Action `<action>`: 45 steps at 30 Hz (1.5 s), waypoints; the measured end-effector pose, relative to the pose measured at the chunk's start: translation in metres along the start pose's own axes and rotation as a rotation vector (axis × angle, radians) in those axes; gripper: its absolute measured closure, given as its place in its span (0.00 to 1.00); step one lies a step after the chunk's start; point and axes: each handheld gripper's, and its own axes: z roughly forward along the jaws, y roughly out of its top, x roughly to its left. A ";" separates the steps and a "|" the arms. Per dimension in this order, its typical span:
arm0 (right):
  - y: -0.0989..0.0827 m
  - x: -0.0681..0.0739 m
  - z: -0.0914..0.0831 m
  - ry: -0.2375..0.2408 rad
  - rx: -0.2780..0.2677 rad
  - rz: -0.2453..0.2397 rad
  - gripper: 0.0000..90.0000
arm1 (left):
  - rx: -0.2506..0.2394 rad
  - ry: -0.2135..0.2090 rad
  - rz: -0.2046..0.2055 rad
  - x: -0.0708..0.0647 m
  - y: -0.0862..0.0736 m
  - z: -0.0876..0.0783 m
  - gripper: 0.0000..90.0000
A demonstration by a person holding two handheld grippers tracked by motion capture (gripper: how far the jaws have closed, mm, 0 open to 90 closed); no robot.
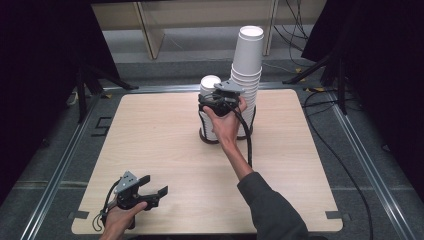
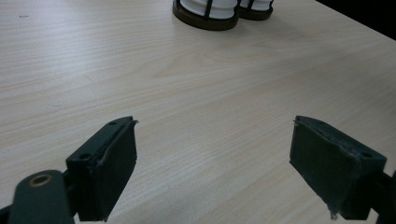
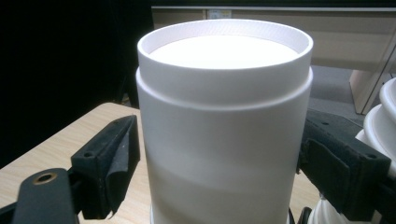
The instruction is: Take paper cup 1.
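A short stack of white cups (image 1: pixel 209 83) stands in a black wire holder (image 1: pixel 206 136) at the back middle of the wooden table (image 1: pixel 150 130). My right gripper (image 1: pixel 213 98) reaches it from the front. In the right gripper view its jaws straddle the top white cup (image 3: pixel 224 107), and both pads (image 3: pixel 119 163) lie against its sides. A taller stack of white cups (image 1: pixel 248 55) rises just right of it. My left gripper (image 1: pixel 156 184) rests near the front left edge, open, with bare table between its pads (image 2: pixel 116 163).
The two holder bases (image 2: pixel 205 18) show far ahead in the left gripper view. The tall stack's rims (image 3: pixel 383 121) sit close beside the right jaw. A black cable (image 1: pixel 248 142) trails along the right forearm. Dark stands and cables flank the table.
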 end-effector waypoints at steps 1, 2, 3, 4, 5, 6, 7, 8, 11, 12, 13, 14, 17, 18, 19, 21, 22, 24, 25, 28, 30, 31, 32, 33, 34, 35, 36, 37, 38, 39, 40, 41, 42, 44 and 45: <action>0.000 0.000 0.000 -0.006 -0.002 0.005 0.20 | 0.000 0.000 0.000 0.000 0.000 0.000 0.16; 0.000 0.000 0.001 -0.010 -0.008 0.010 0.21 | 0.001 -0.001 0.002 0.000 0.000 0.000 0.16; 0.000 0.000 0.001 -0.010 -0.008 0.010 0.21 | 0.001 -0.001 0.002 0.000 0.000 0.000 0.16; 0.002 0.001 0.002 -0.019 -0.001 0.002 0.21 | -0.003 0.000 -0.003 -0.001 0.000 0.000 0.16; 0.002 0.002 0.003 -0.017 -0.009 0.018 0.21 | 0.000 0.002 -0.002 -0.001 0.000 0.000 0.16; 0.002 0.002 0.003 -0.017 -0.009 0.018 0.21 | 0.000 0.002 -0.002 -0.001 0.000 0.000 0.16; 0.003 0.002 0.003 -0.032 -0.003 0.009 0.21 | 0.004 0.002 0.002 0.000 0.000 -0.001 0.16; 0.004 0.001 0.003 -0.038 -0.007 0.001 0.22 | 0.006 0.003 0.005 0.000 0.000 -0.001 0.16; 0.005 0.003 0.004 -0.027 -0.002 0.029 0.22 | 0.005 0.003 0.003 0.000 0.000 -0.001 0.16; 0.005 0.002 0.003 -0.026 -0.003 0.026 0.23 | 0.007 0.002 0.006 0.000 0.000 -0.001 0.16; 0.005 0.002 0.003 -0.026 -0.003 0.026 0.23 | 0.007 0.002 0.006 0.000 0.000 -0.001 0.16; 0.007 0.002 0.002 -0.028 -0.012 0.013 0.23 | 0.000 0.001 -0.001 -0.001 0.000 0.000 0.16; 0.013 0.004 -0.001 -0.024 -0.017 0.014 0.23 | 0.001 0.000 -0.001 -0.001 0.000 0.000 0.16; 0.015 0.005 -0.002 -0.027 -0.026 0.006 0.23 | 0.000 0.000 0.000 -0.001 0.000 0.000 0.16; 0.017 0.005 -0.004 -0.023 -0.025 0.012 0.23 | 0.000 0.000 0.000 -0.001 0.000 0.000 0.16; 0.019 0.004 -0.005 -0.019 -0.029 0.002 0.23 | 0.001 0.001 -0.001 -0.001 0.000 0.000 0.16; 0.022 0.004 -0.008 -0.011 -0.032 0.013 0.23 | 0.000 0.001 -0.001 -0.001 0.000 0.000 0.16; 0.026 0.004 -0.010 -0.009 -0.035 0.019 0.23 | 0.001 0.001 -0.001 -0.001 0.000 0.000 0.16; 0.028 0.004 -0.011 -0.002 -0.044 0.016 0.23 | 0.001 0.000 0.000 -0.001 0.000 0.000 0.16; 0.037 0.004 -0.016 0.002 -0.059 0.007 0.23 | 0.002 -0.001 0.001 -0.001 0.000 0.000 0.16; 0.044 0.005 -0.021 0.003 -0.069 0.015 0.23 | 0.001 -0.001 0.001 -0.001 0.000 0.000 0.16; 0.048 0.005 -0.022 0.009 -0.082 0.015 0.23 | 0.001 -0.001 0.001 -0.001 0.000 0.000 0.16; 0.048 0.005 -0.022 0.009 -0.082 0.015 0.23 | 0.001 -0.001 0.001 -0.001 0.000 0.000 0.16; 0.055 0.004 -0.026 0.015 -0.103 0.016 0.23 | 0.001 0.000 0.000 -0.001 0.000 0.000 0.16; 0.059 0.003 -0.029 0.014 -0.116 0.011 0.23 | 0.001 0.000 0.000 -0.001 0.000 0.000 0.16; 0.063 0.004 -0.032 0.020 -0.122 0.024 0.23 | 0.000 -0.009 0.006 -0.001 0.000 0.001 0.16; 0.067 0.003 -0.034 0.023 -0.134 0.024 0.23 | -0.004 -0.010 0.003 -0.001 0.000 0.001 0.16; 0.067 0.003 -0.034 0.023 -0.134 0.024 0.23 | -0.004 -0.010 0.003 -0.001 0.000 0.001 0.16; 0.075 0.002 -0.041 0.026 -0.157 0.017 0.23 | 0.006 -0.001 0.007 -0.001 0.000 0.001 0.16; 0.079 0.002 -0.045 0.025 -0.167 0.023 0.23 | 0.006 -0.002 0.012 -0.002 0.000 0.001 0.16; 0.082 0.002 -0.048 0.022 -0.179 0.008 0.23 | 0.009 0.001 0.011 -0.002 0.000 0.001 0.16; 0.085 0.002 -0.051 0.027 -0.189 0.009 0.23 | 0.002 -0.001 0.012 -0.002 0.000 0.002 0.16; 0.087 0.001 -0.054 0.037 -0.197 0.011 0.23 | -0.005 -0.011 0.013 -0.002 -0.001 0.004 0.16; 0.089 0.002 -0.057 0.048 -0.201 0.015 0.23 | 0.007 -0.009 0.030 -0.001 0.000 0.003 0.16; 0.091 0.003 -0.062 0.062 -0.202 0.015 0.23 | -0.009 -0.005 0.019 -0.002 0.000 0.005 0.16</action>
